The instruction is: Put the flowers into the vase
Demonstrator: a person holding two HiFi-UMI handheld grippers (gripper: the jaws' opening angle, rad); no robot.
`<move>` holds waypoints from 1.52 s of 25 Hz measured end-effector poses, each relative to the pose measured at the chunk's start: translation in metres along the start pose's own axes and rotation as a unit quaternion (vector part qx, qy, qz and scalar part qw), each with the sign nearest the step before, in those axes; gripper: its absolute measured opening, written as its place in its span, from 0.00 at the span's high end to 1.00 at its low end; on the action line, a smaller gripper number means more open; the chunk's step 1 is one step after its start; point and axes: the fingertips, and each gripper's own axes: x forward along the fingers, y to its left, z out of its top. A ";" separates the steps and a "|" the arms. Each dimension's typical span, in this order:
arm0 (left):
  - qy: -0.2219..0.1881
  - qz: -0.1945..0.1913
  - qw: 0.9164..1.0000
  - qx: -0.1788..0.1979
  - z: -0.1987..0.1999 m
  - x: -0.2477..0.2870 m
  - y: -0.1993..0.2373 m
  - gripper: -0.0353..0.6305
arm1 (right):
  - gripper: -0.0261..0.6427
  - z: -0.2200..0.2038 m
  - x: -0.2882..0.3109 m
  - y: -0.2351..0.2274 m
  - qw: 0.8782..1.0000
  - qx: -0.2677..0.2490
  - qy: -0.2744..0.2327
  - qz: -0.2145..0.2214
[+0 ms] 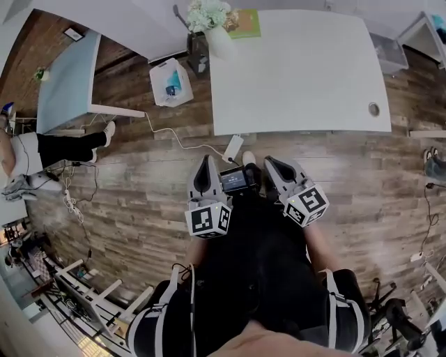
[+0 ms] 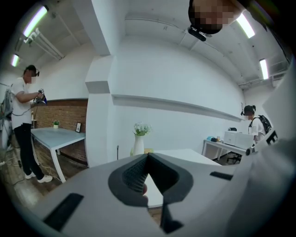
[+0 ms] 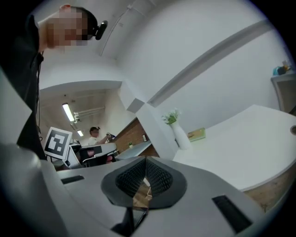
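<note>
Head view, 12 o'clock from the hands, far left corner of the wide white rectangular table [image 1: 300, 77]: slim white ceramic vase [image 1: 220, 42], upright, already carrying a bunch of pale white-green flowers [image 1: 208, 14]. Just beside it at 3 o'clock: a flat green book [image 1: 244, 24].

Grey two-jaw left gripper [image 1: 206, 160]: held close to the body over the brown wood-plank floor [image 1: 139, 188], well apart from the near table edge. Left gripper view: fingers pressed together at the tips, nothing pinched. Vase and flowers at 12 o'clock above the closed tips, far off.

Matching grey right gripper [image 1: 272, 164]: beside the left one at 3 o'clock, likewise short of the table. Right gripper view: fingers meeting at the tips, only floor showing through the slot behind them, nothing held. Vase at 1 o'clock.

No loose stem found in any view.

Judgement: no step in hand. Either the flowers are all in, or a further stem lies out of sight; cannot tell which.

Next move, if a stem remains: calls for finding it, spreading one pair of fingers, pinching low on the stem, crossing the gap to the table corner, then lowering stem-first into the narrow neck without nudging the tall vase.
</note>
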 end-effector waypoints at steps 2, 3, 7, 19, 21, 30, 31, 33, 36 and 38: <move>-0.008 0.008 1.000 -0.003 0.006 -0.011 0.010 0.88 | 0.93 -0.005 0.006 0.017 1.000 0.002 0.010 0.019; -0.012 0.009 1.000 -0.008 0.009 -0.016 0.015 0.88 | 0.94 -0.007 0.009 0.025 1.000 -0.002 0.014 0.022; -0.027 -0.016 0.999 -0.017 0.015 -0.031 0.027 0.88 | 0.93 -0.016 0.021 0.065 0.998 -0.015 0.031 0.053; -0.027 -0.155 0.987 -0.031 0.006 -0.067 0.033 0.88 | 0.94 -0.033 0.032 0.157 0.997 -0.069 0.023 -0.014; -0.017 -0.166 0.985 -0.038 0.000 -0.075 0.038 0.88 | 0.94 -0.039 0.024 0.160 0.995 -0.082 0.030 -0.049; 0.011 -0.190 0.981 -0.018 -0.022 -0.109 0.028 0.88 | 0.94 -0.042 -0.040 0.171 0.987 -0.079 -0.005 -0.137; 0.009 -0.195 0.981 -0.012 -0.020 -0.114 0.024 0.88 | 0.94 -0.042 -0.042 0.173 0.987 -0.081 -0.005 -0.135; 0.007 -0.213 0.977 0.002 -0.016 -0.123 0.014 0.88 | 0.94 -0.041 -0.044 0.178 0.987 -0.096 0.001 -0.130; 0.007 -0.248 0.969 0.015 -0.012 -0.138 -0.006 0.88 | 0.94 -0.036 -0.046 0.188 0.987 -0.123 0.002 -0.107; 0.013 -0.268 0.963 0.017 -0.016 -0.148 -0.018 0.88 | 0.94 -0.034 -0.047 0.197 0.986 -0.147 0.000 -0.082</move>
